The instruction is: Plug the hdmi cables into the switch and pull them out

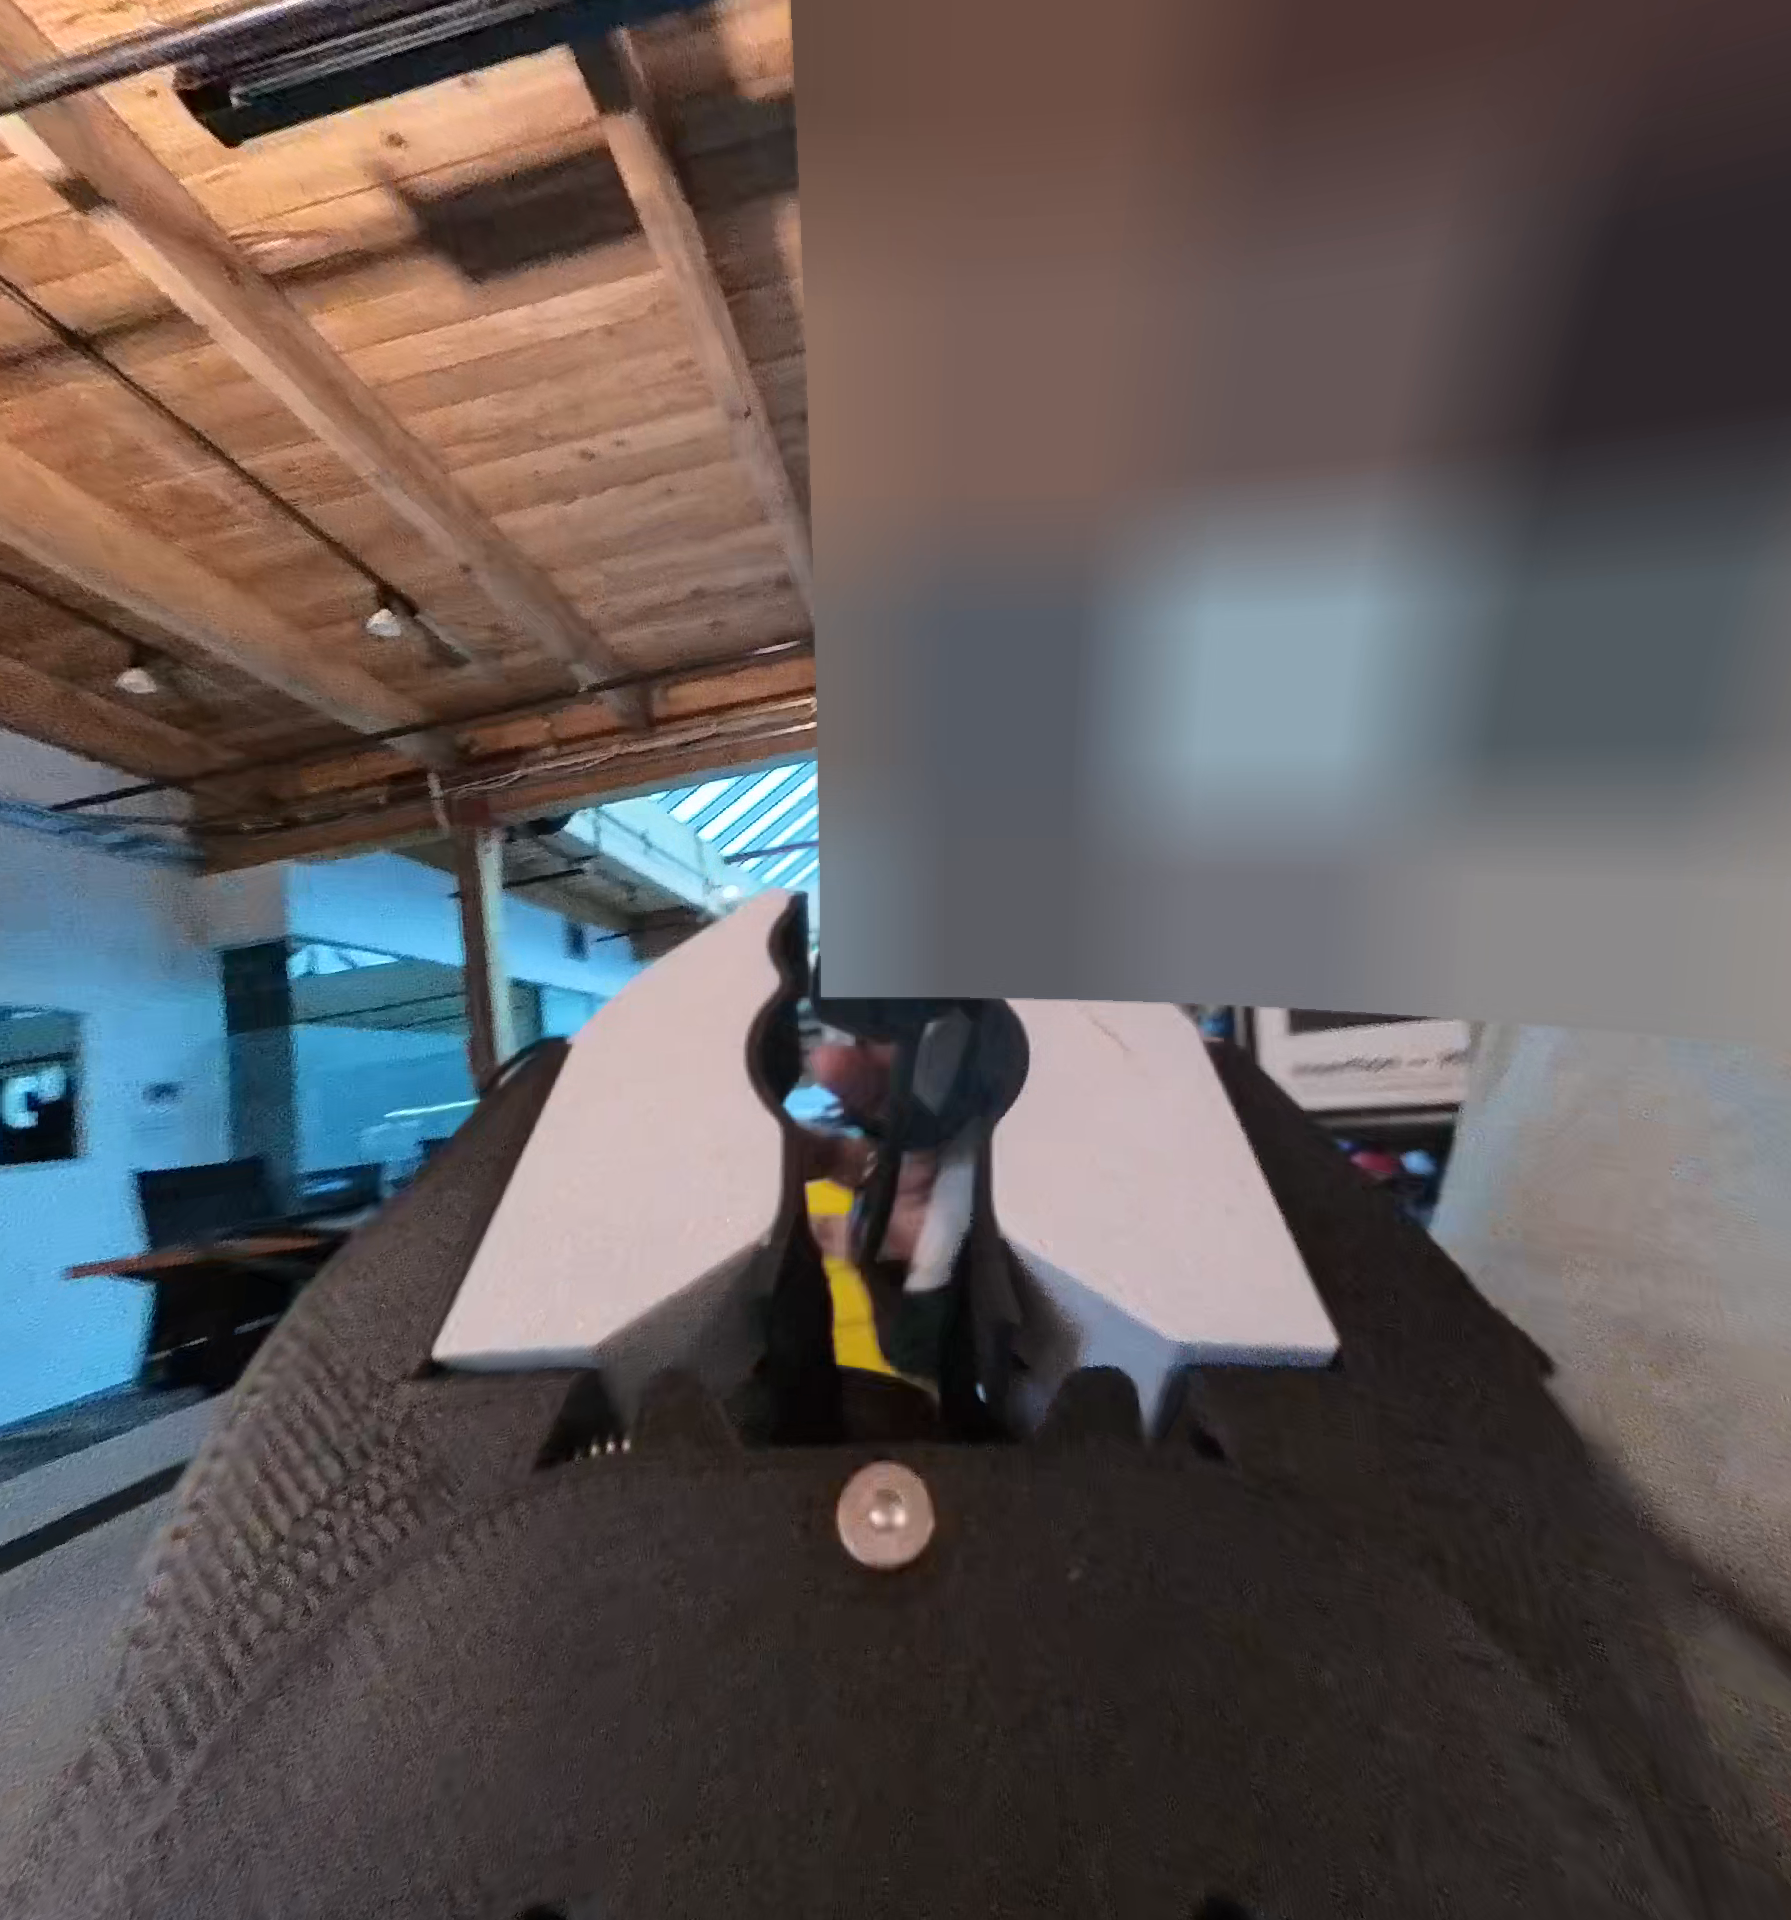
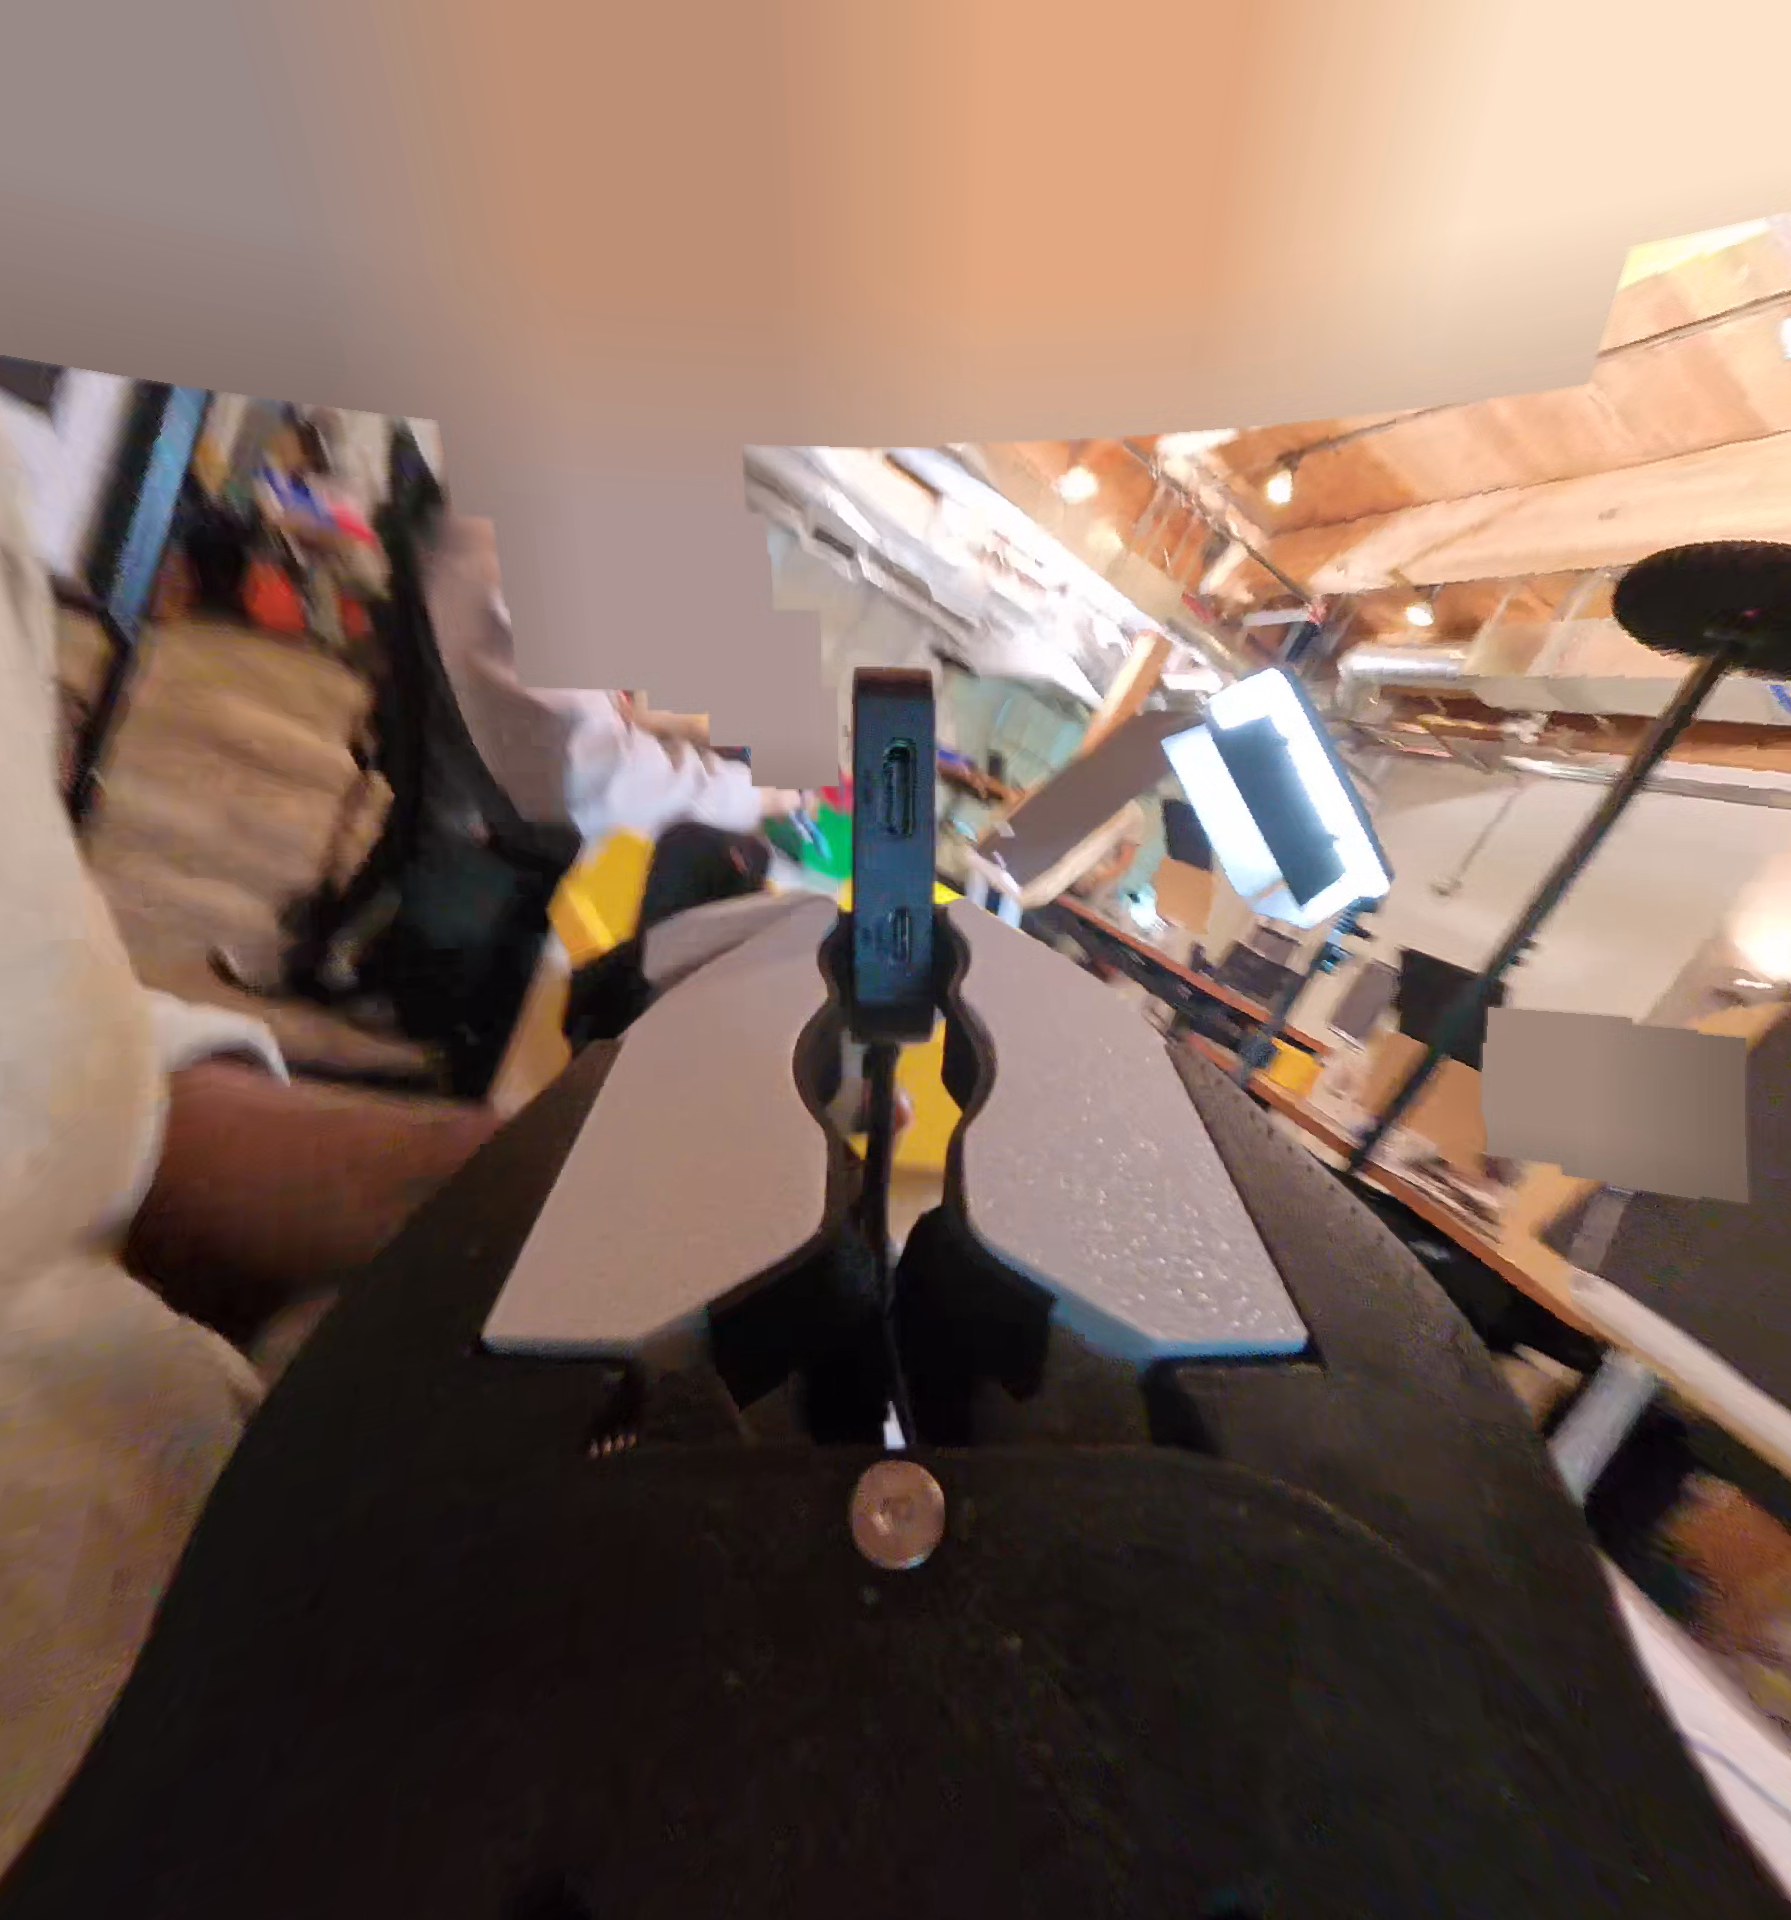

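Readable text: none in either view.
Wall poster [image 1: 32, 1086]: bears a white mark, too blurred to read.

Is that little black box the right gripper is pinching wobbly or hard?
The switch looks like a hard, stiff box. It probably weighs little, since only its lower end sits between the jaws. The thin black cable hanging from it likely flops.

Workshop-like loft: wooden beam ceiling [image 1: 371, 343], studio light panel [image 2: 1275, 800], desks [image 1: 205, 1262].

switch [image 2: 893, 862] between right gripper [image 2: 891, 987] fingers
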The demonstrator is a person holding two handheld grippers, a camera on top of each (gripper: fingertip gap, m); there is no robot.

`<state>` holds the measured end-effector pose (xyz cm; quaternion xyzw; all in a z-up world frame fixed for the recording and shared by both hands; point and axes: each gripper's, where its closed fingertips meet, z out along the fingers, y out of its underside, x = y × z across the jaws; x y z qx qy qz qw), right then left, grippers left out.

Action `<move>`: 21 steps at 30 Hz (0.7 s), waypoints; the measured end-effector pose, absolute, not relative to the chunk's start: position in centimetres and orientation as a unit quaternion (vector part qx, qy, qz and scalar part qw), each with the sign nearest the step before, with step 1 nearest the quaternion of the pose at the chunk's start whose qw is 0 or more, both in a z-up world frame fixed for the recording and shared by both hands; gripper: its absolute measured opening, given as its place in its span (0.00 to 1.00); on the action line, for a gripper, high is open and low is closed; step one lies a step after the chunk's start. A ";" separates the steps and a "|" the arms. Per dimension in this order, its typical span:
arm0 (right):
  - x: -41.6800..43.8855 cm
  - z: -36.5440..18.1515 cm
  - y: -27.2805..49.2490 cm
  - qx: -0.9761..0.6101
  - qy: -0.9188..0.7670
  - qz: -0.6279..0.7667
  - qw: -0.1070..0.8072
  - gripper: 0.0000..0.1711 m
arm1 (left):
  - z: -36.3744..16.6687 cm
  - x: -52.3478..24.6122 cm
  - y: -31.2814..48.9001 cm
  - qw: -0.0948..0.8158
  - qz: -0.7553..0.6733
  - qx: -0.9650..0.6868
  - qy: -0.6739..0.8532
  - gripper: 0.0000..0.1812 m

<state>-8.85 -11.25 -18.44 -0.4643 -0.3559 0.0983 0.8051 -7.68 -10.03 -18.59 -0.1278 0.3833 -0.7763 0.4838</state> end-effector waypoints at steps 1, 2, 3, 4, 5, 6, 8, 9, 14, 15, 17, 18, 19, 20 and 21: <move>-8.2 -18.8 -10.9 -0.482 -0.366 0.043 0.795 0.08 | -18.9 -7.6 -9.2 0.518 -0.743 -0.140 0.401 0.19; -7.5 -19.3 -10.5 -0.501 -0.384 -0.020 0.776 0.08 | -19.1 -7.6 -8.4 0.553 -0.701 -0.152 0.424 0.22; -6.8 -20.1 -10.2 -0.520 -0.405 -0.084 0.747 0.08 | -19.3 -7.5 -7.8 0.582 -0.655 -0.162 0.454 0.24; -6.0 -20.8 -9.9 -0.539 -0.425 -0.144 0.713 0.08 | -19.6 -7.4 -7.6 0.602 -0.607 -0.171 0.490 0.25; -5.3 -21.6 -9.6 -0.555 -0.442 -0.194 0.677 0.08 | -20.0 -7.2 -7.6 0.613 -0.559 -0.176 0.530 0.26; -4.7 -22.4 -9.4 -0.569 -0.461 -0.231 0.641 0.08 | -20.4 -7.0 -7.9 0.621 -0.510 -0.177 0.568 0.27; -4.0 -24.2 -9.3 -0.588 -0.498 -0.275 0.575 0.08 | -21.5 -6.3 -8.7 0.636 -0.406 -0.168 0.634 0.27; -3.8 -25.0 -9.3 -0.595 -0.514 -0.285 0.548 0.08 | -22.3 -5.8 -9.0 0.638 -0.354 -0.164 0.664 0.27; -3.8 -27.1 -9.7 -0.615 -0.561 -0.289 0.472 0.08 | -27.2 -3.1 -9.3 0.598 -0.161 -0.181 0.764 0.21; -3.9 -27.2 -9.8 -0.615 -0.568 -0.288 0.465 0.08 | -27.6 -2.7 -9.3 0.595 -0.146 -0.186 0.768 0.09; -3.4 -26.7 -9.7 -0.612 -0.563 -0.316 0.457 0.09 | -27.0 -2.1 -9.1 0.610 -0.151 -0.211 0.748 0.08; -3.0 -25.6 -9.3 -0.596 -0.547 -0.346 0.475 0.12 | -26.2 -1.8 -8.7 0.624 -0.175 -0.238 0.723 0.08; -2.7 -23.9 -8.9 -0.565 -0.523 -0.387 0.507 0.15 | -25.1 -1.6 -8.3 0.638 -0.223 -0.273 0.685 0.08; -2.6 -21.8 -8.8 -0.520 -0.493 -0.432 0.548 0.18 | -23.7 -1.6 -7.6 0.646 -0.293 -0.313 0.631 0.08; -2.9 -19.8 -9.2 -0.467 -0.465 -0.467 0.589 0.21 | -22.6 -1.6 -6.8 0.638 -0.378 -0.358 0.567 0.08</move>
